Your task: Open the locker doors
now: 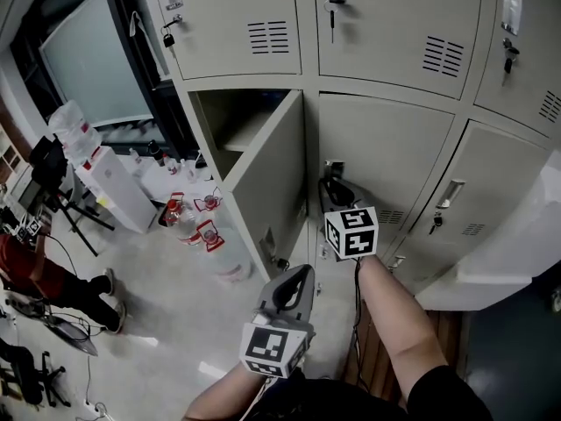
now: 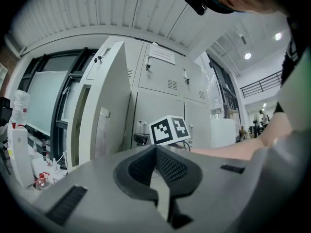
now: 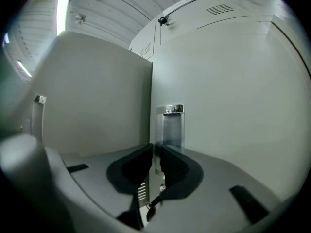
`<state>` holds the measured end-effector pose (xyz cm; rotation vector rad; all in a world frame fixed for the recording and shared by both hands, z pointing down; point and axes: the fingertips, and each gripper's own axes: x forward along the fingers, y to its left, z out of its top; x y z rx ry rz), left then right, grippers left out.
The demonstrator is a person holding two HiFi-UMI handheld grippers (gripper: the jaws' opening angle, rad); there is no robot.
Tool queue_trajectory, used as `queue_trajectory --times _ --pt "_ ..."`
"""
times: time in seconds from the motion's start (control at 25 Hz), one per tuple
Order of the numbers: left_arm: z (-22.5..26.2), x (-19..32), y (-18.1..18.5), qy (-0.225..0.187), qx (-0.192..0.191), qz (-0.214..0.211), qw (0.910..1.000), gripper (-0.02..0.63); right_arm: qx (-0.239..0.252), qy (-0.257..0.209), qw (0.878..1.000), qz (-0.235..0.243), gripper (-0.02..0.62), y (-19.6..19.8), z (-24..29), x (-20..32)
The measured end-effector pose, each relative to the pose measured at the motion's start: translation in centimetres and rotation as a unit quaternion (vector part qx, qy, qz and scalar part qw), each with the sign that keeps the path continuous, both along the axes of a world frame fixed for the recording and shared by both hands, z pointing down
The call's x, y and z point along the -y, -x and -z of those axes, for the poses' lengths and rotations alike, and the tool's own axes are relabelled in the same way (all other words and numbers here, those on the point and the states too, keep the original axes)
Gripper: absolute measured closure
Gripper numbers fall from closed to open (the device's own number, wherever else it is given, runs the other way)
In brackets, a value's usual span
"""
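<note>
Head view, pale floor (image 1: 166, 310), water bottles (image 1: 195, 226); beige lockers (image 1: 386, 33)

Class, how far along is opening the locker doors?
Done: the lower left locker door stands open. In hand: the right tool is closed on the lower middle door's handle. Left: that door, the lower right door and the upper doors are shut.
</note>
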<state>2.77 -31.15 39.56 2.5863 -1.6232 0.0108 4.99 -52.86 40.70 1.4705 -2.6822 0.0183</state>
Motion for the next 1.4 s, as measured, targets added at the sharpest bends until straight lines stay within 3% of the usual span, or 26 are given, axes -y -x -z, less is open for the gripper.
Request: queue_trajectory --times 0.52,0.84,0.92,1.04,1.4 --pt "1.0 -4.0 -3.5 -0.014 -0.006 -0.023 0.9996 0.606 0.006 -0.009 0.994 0.113 0.537 -1.0 -0.1 -7.7" --pt "0.7 -7.7 -5.8 -0.016 -0.007 -0.036 0.9992 0.604 0.014 -0.013 0.989 0.147 0.525 -3.0 0.0 -12.4" --pt "0.3 -8.6 -6.2 -0.011 -0.008 -0.038 0.9992 0.604 0.007 -0.026 0.991 0.133 0.513 -3.6 0.1 -13.4" --pt "0.6 -9.7 -7.0 -0.013 -0.008 -0.041 0.999 0.606 -0.023 -0.046 0.994 0.096 0.414 -3.9 0.1 -14.5" --pt "2.2 -12.7 -6.3 -0.026 0.006 -0.025 0.9993 0.604 -0.089 -0.063 0.993 -0.045 0.395 -5.1 -0.4 -15.1"
